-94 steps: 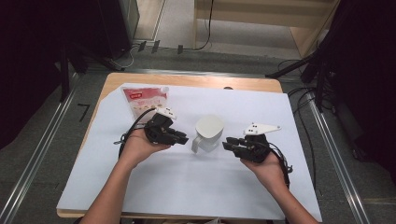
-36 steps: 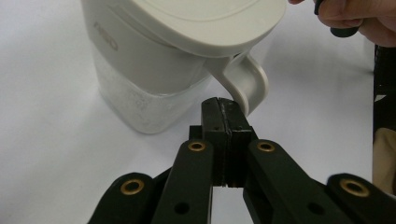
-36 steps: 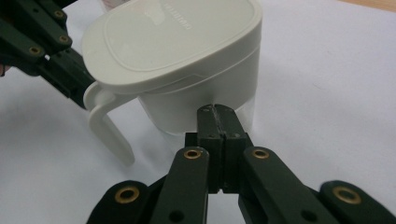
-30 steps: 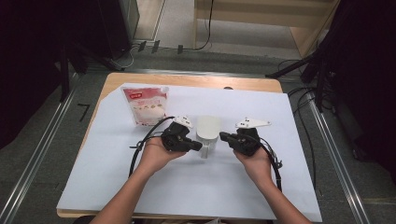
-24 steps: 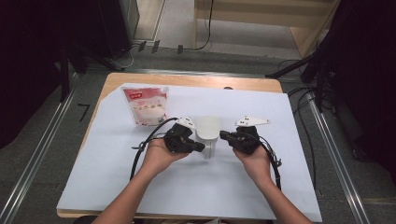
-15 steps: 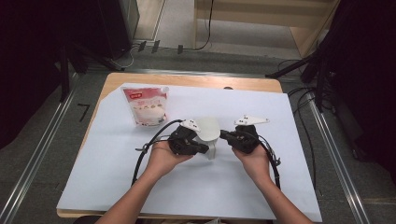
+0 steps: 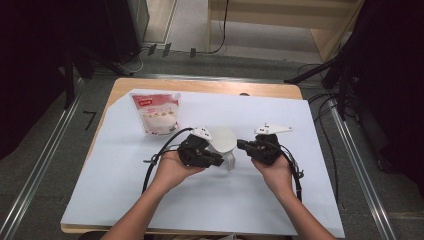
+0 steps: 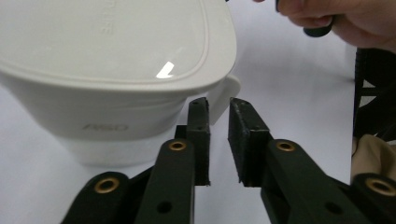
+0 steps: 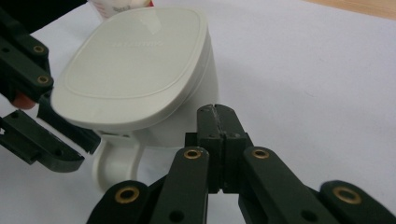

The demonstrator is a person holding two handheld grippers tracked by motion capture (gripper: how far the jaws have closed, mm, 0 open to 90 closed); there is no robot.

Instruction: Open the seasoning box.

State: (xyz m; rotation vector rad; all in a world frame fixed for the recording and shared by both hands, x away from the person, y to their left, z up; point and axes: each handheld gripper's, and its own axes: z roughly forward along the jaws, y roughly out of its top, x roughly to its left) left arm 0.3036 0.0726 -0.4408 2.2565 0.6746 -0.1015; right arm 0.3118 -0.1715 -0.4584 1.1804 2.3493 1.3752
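So the thing here is a white lidded jug [image 7: 223, 141], sitting roughly dead centre of the white sheet [image 7: 300, 200] that covers the table, right between the two hands. It looks like rigid moulded plastic with a glossy, slightly domed lid [image 9: 135, 60]. I'd guess it's light if empty and not fragile, but smooth enough that pads could skate off the lid or the curved wall. There's a loop handle [image 9: 114, 165] hanging below the lid rim on the near side, around 6 o'clock off the body in the high view, and a small lip or tab [image 8: 226, 95] poking out from the rim. Either of those looks like the sane place to pinch; the body is way too wide for these jaws.

Left gripper [image 8: 218, 119] sits at about 8 o'clock from the jug. Its jaws have just been cracking apart and now stand with a narrow gap, nothing between the pads, tips right up by that rim tab. Whether they actually brush the jug I can't quite tell from this angle.

Right gripper [image 9: 217, 122] is at about 3 o'clock from the jug, jaws clenched tight together on nothing, tips just short of the wall.

Further out, at about 11 o'clock, a white-and-red food pouch [image 7: 156, 114] lies flat near the far left of the sheet, well apart from all this
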